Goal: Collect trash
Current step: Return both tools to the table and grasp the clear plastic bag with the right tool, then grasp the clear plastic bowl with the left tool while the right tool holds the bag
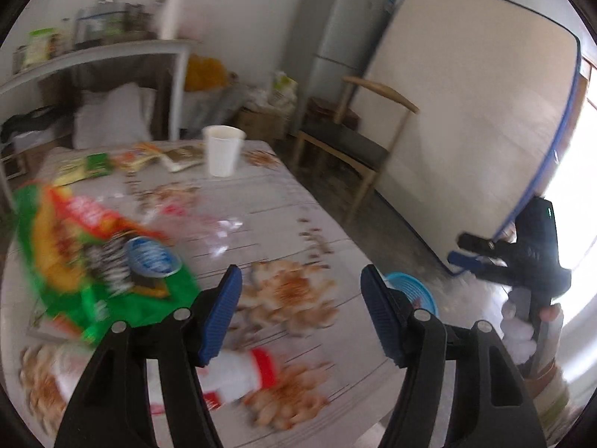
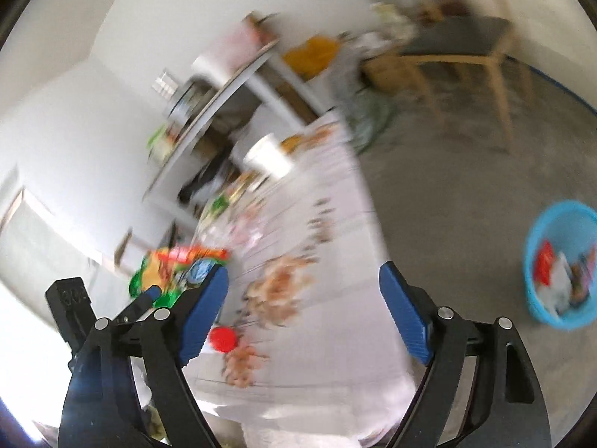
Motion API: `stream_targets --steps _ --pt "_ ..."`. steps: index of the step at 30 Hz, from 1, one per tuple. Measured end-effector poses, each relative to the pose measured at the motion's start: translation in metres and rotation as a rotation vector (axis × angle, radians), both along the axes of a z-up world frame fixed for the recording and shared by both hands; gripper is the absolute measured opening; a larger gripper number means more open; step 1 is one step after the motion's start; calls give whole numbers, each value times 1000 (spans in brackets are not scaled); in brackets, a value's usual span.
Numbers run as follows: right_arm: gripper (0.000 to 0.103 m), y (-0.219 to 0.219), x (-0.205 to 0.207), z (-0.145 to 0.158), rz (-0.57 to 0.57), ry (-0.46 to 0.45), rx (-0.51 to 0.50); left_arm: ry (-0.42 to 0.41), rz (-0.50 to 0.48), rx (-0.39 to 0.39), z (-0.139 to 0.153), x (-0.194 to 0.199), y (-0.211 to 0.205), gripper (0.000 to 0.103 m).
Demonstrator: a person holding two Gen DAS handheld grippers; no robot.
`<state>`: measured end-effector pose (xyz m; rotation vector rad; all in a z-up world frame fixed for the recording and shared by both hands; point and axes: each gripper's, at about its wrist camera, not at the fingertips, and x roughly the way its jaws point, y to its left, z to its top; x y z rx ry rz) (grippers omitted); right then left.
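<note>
Both grippers are wide open with nothing in them. The left gripper (image 1: 300,311) hangs over the flower-print table (image 1: 283,205), with a green chip bag (image 1: 100,265) just off its left finger and a white red-capped bottle (image 1: 238,373) lying right under it. The right gripper (image 2: 304,313) hangs over the table edge, blue trash basket (image 2: 559,265) on the floor off to its right.

No text can be read for certain in either view. The green and orange snack bag (image 1: 93,261) on the near left of the table carries large dark lettering and a blue oval badge, both smeared by motion blur. The white bottle with a red cap (image 1: 238,373) at the near edge bears a red label, also illegible.
</note>
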<state>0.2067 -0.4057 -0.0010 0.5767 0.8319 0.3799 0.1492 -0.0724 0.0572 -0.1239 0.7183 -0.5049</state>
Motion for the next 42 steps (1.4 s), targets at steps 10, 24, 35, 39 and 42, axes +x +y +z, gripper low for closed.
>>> stream_targets --steps 10,24,35,39,42 --pt "82 158 133 -24 283 75 -173 -156 64 70 -15 -30 29 66" --pt "39 245 214 -84 361 168 -495 -205 47 62 -30 -29 33 66" --pt "0 227 175 -84 310 148 -618 -184 33 38 -33 -35 32 66" --pt "0 201 156 -82 266 172 -568 -182 36 36 -30 -39 32 66" --pt "0 174 134 -79 228 197 -530 -172 30 27 -29 -40 33 66"
